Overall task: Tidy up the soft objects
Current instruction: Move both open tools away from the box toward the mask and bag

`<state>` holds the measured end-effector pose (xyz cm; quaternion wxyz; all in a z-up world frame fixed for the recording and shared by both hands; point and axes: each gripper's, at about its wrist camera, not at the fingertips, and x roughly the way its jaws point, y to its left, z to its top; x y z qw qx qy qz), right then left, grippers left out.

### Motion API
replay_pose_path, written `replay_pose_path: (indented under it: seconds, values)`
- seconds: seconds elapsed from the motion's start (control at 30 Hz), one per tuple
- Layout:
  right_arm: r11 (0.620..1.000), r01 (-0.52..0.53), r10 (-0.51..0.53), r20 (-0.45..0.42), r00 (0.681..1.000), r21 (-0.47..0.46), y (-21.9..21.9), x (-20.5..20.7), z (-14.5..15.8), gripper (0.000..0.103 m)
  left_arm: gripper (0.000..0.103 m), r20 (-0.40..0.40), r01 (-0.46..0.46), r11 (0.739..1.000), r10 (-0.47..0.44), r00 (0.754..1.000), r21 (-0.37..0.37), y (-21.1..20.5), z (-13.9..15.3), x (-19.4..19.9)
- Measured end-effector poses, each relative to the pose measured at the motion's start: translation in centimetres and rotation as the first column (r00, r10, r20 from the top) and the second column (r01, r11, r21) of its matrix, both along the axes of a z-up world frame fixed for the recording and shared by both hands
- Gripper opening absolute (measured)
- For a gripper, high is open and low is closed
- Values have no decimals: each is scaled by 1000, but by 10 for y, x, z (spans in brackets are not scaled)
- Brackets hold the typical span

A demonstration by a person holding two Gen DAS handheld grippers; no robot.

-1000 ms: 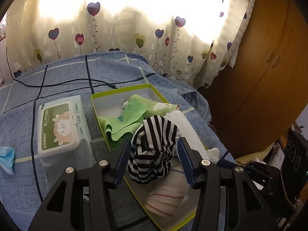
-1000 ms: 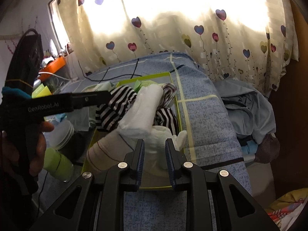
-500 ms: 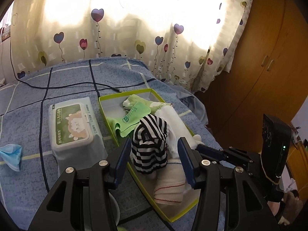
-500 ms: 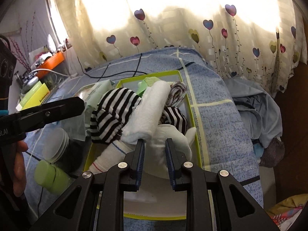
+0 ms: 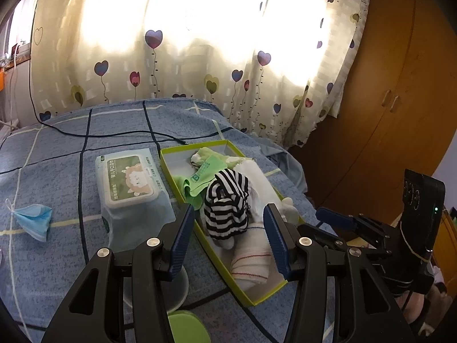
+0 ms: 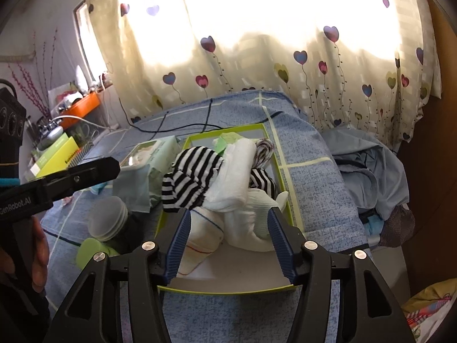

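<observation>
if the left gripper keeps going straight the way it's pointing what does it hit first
Most likely the black-and-white striped sock, which sits between the open fingers of the left gripper on top of the pile in the green-rimmed box. Depth is hard to judge; a lower path could meet the white red-striped sock first.

far: backlit heart-print curtain [image 5: 200, 57] | right: wooden wardrobe [image 5: 400, 100] | near: blue checked bedspread [image 5: 57, 157]

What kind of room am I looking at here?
Most likely a bedroom in someone's home. The work surface looks like a bed under a blue checked sheet, heart-patterned curtains cover a bright window behind it, and a wooden wardrobe stands to one side.
</observation>
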<state>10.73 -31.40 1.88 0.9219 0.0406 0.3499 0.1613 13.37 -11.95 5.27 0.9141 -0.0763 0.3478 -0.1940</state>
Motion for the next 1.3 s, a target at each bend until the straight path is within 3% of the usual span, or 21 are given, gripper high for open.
replay_pose_path:
  seconds: [0.73, 1.3]
  values:
    - [993, -118, 118, 53, 992, -5, 62, -32, 26, 58, 51, 32, -135, 991, 135, 990, -9, 67, 1, -53]
    - [977, -211, 213, 48, 976, -41, 103, -28, 30, 58, 51, 16, -206, 978, 206, 978, -3, 98, -9, -58]
